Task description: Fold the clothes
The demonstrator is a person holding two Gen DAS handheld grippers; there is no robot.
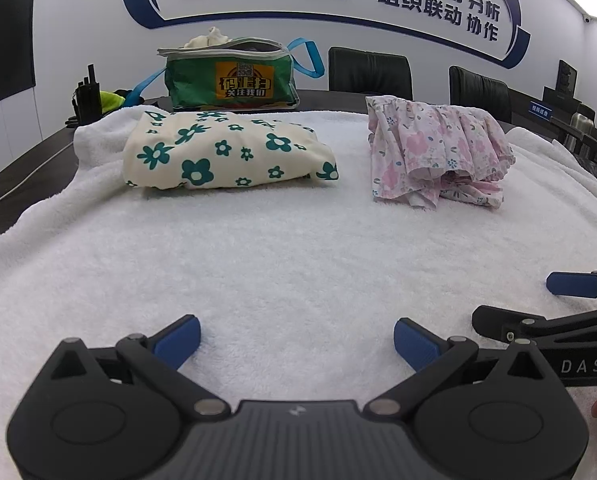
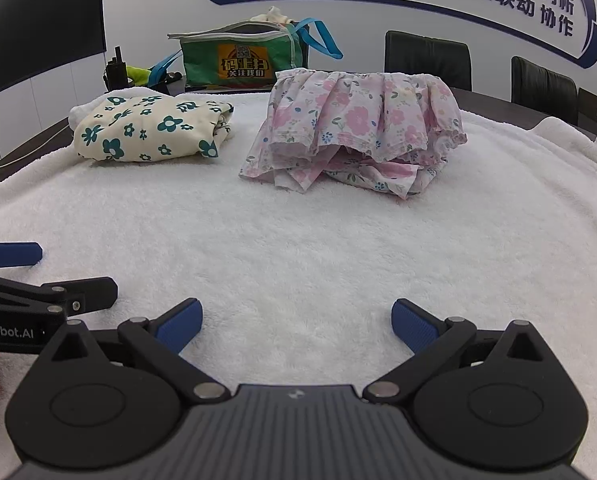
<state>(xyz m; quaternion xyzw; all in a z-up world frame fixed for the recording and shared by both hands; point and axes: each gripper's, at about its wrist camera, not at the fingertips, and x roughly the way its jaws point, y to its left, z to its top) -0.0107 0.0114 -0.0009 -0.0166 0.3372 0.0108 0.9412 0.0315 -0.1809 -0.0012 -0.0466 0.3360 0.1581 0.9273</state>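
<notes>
My left tongs (image 1: 297, 338) sit at the bottom centre of the left wrist view, blue pads spread wide apart, nothing between them. My right tongs (image 2: 296, 322) occupy the same position in the right wrist view, equally spread and empty. Both hover low over the white towel (image 1: 282, 248) that covers the surface.

Two garments lie on the towel, well apart from each other and from both tongs. The cream garment with green flowers (image 1: 226, 152) is folded into a flat bundle, upper left of centre in the left wrist view. The pink floral dress (image 2: 358, 128) rests in a loosely folded heap, upper centre in the right wrist view, its ruffled hem facing me.

Behind the garments, a green zip bag (image 1: 230, 76) with blue straps stands at the towel's far edge. Black chairs (image 1: 370, 70) line the wall beyond.
</notes>
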